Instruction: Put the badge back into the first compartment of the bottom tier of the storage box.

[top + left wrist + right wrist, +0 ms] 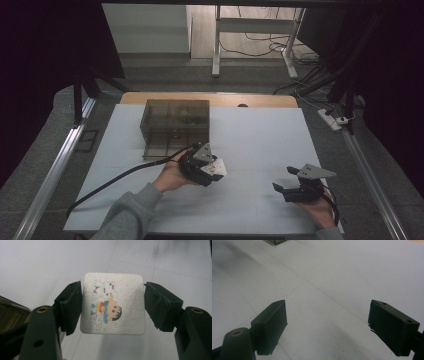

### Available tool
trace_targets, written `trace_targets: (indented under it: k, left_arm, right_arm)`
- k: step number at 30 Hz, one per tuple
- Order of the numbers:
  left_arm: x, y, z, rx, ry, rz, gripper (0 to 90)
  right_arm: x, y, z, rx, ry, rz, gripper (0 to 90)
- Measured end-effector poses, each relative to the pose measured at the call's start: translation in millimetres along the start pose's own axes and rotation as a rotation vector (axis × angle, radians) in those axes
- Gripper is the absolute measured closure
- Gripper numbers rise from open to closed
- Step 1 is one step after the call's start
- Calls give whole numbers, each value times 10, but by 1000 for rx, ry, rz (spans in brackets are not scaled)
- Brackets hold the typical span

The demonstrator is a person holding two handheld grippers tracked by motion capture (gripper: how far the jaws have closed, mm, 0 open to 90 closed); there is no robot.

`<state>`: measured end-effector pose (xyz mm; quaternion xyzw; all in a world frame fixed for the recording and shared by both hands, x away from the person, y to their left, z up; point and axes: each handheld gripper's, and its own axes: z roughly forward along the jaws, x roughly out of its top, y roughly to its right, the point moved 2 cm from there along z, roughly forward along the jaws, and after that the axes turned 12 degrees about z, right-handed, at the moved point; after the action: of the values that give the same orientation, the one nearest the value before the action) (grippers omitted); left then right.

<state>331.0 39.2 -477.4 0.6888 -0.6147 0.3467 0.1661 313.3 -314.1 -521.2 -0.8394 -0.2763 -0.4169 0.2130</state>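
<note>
so your left gripper point(112, 307) already has the square silvery cartoon-printed card point(113, 303) pinched edge to edge between its jaws, lifted off the white surface point(50, 262). setting it down remains, perhaps in the smoky clear plastic drawer box point(175, 127). the faint lettering is unreadable. your right gripper point(334, 327) gapes wide, holding nothing.

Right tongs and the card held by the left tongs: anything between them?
Nothing: in the high view, bare white table separates the right tongs from the card.
</note>
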Motion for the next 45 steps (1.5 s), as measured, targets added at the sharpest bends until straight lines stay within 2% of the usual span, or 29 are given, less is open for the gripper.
trace_targets:
  k: [13,45]
  left_arm:
    - [-56,-102,-170,36,21,-22,322]
    - [-197,-241,-284,83,16,-66,322]
  right_arm:
    - [-2,0,6,2,2,2,154]
    - [-5,-6,10,-5,-7,-3,156]
